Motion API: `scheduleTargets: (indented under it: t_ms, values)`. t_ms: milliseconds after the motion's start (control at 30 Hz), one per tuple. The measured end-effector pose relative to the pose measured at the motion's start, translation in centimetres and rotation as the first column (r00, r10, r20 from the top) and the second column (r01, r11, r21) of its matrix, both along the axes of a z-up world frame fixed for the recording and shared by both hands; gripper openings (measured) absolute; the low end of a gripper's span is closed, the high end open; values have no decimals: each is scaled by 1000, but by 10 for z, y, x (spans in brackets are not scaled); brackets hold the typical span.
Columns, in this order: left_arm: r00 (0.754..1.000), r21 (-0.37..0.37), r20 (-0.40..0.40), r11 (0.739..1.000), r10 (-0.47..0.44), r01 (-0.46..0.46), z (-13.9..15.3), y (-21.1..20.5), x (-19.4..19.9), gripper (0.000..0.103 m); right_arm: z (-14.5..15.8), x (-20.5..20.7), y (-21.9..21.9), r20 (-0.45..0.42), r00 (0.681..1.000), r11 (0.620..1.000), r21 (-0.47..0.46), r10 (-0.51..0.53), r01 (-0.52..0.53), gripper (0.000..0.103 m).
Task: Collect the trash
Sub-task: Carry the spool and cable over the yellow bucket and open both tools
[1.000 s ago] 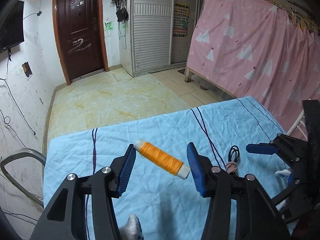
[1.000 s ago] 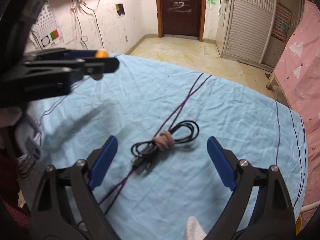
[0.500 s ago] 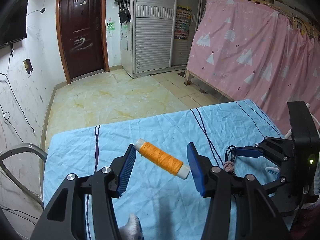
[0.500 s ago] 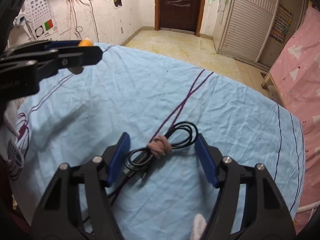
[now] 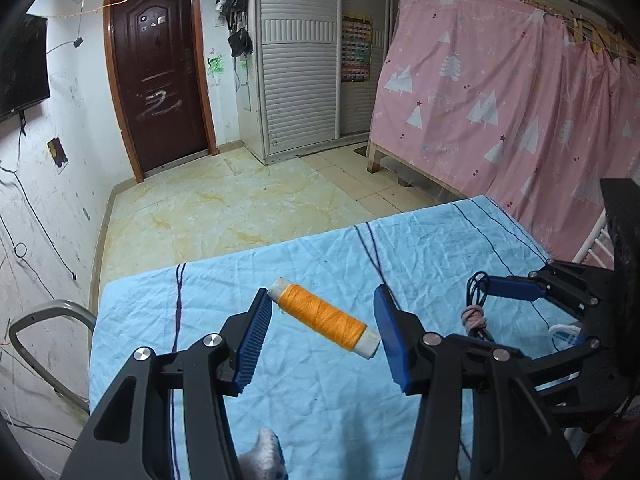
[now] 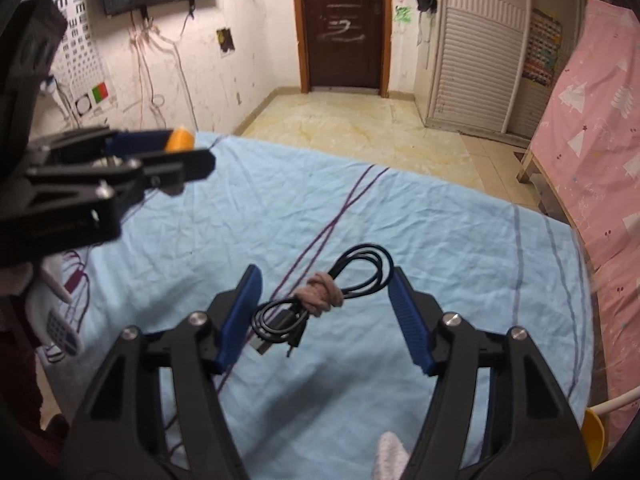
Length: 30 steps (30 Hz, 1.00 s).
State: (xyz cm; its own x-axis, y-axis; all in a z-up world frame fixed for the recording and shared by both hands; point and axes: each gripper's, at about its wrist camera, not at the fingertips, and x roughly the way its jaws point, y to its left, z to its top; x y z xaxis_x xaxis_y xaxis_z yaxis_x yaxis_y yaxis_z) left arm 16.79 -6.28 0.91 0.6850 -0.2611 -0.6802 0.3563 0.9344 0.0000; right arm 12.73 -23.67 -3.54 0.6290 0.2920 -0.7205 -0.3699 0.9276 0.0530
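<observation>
The left gripper (image 5: 322, 334) holds the spool (image 5: 325, 317) endwise between its fingers, lifted clear of the surface (image 5: 328, 408), while the right gripper (image 6: 326, 312) straddles the cable (image 6: 320, 304), fingers narrowing but apparently not gripping.

Two handheld black grippers with blue finger pads. In the left wrist view, the left gripper (image 5: 322, 330) fills the lower centre of the frame, its jaws clamped on something held across the gap. The right gripper (image 6: 326, 304), at lower centre of the right wrist view, has its jaws spread wide. Each gripper shows at the other view's edge
</observation>
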Motion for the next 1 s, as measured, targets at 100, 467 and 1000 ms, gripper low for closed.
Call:
scheduleTargets:
  t_ms: [100,467,1000]
  values:
    - [1000,12,9,1000,-16,16,4,-13,-6,44,9,-9,-17,29,999,999,22,-29,28,63]
    - [994,66,27,992,-110,108,16,-82,-26,44,39,-50,-104,132,977,980,123,-170,154,63]
    - [958,131,-1,950,-287,285,6,-210,-54,44,42,-105,-234,181,897,901,249,-403,355,63]
